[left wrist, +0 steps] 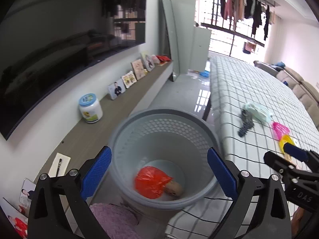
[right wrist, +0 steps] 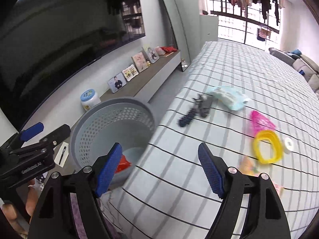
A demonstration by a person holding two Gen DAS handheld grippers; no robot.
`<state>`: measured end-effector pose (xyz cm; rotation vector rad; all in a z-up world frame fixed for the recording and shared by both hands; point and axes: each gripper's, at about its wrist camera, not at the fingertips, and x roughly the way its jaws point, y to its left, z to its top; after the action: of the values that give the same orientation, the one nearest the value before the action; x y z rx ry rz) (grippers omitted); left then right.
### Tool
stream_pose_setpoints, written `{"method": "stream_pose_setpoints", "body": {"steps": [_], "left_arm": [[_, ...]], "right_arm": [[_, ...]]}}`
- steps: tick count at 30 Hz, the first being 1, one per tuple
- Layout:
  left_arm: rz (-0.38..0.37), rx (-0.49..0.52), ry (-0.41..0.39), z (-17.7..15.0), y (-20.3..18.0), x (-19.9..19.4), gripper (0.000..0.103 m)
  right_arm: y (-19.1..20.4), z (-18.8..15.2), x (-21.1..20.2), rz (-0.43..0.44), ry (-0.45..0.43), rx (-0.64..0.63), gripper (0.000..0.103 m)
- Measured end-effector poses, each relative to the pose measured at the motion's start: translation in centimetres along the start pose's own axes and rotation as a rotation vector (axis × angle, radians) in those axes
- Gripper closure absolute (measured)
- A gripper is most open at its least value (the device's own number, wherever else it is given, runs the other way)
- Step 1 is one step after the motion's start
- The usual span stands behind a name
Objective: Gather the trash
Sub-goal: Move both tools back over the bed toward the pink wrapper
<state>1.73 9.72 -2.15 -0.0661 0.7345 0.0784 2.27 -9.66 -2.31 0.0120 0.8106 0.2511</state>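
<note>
Both claws are standing apart with nothing between their blue pads. I am looking down along the left gripper (left wrist: 159, 174), whose fingers are spread wide over the grey perforated bin (left wrist: 127, 139); the bin's open mouth is sitting right between them in the left wrist view. Down at the bottom of the bin, a red plastic bag (left wrist: 152, 184) is lying with a brown rounded piece (left wrist: 175, 188) touching its right side, both well below the pads and not in contact with them.

My right gripper (right wrist: 159, 169) is hanging over the near edge of the checked tablecloth (right wrist: 199, 189), its jaws also parted and empty. From its camera the bin (right wrist: 89, 131) is lying to the left, just beside the table edge, and the rest of the trash is lying farther out on the cloth: a dark blue-black strip (right wrist: 187, 118) with a grey scrap (right wrist: 205, 104) touching it, a pale blue wrapper (right wrist: 227, 96) just beyond them, a pink wrapper (right wrist: 261, 122) to the right, and a yellow ring (right wrist: 276, 146) just nearer than the pink one. An orange-yellow packet (right wrist: 248, 166) is lying nearest to the right finger, slightly blurred. None of these is touching the pads.

On the left, a white jar (left wrist: 90, 108) is standing on the long low shelf (left wrist: 111, 119) behind the bin.
</note>
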Motion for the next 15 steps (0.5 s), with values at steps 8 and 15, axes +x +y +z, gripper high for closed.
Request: {"method": "stream_pose_setpoints", "body": {"steps": [8,15], "left_arm": [[-0.116,0.071,0.065,-1.2,-5.8,0.7,0.008],[-0.143,0.116,0.095,-2.1,-10.1,1.1,0.008]], "right_arm": [[-6.5,-2.6,-3.4,-0.101,0.010,0.027,0.028],[-11.6,-5.4,-4.1,-0.169,0.070,0.018,0.028]]}}
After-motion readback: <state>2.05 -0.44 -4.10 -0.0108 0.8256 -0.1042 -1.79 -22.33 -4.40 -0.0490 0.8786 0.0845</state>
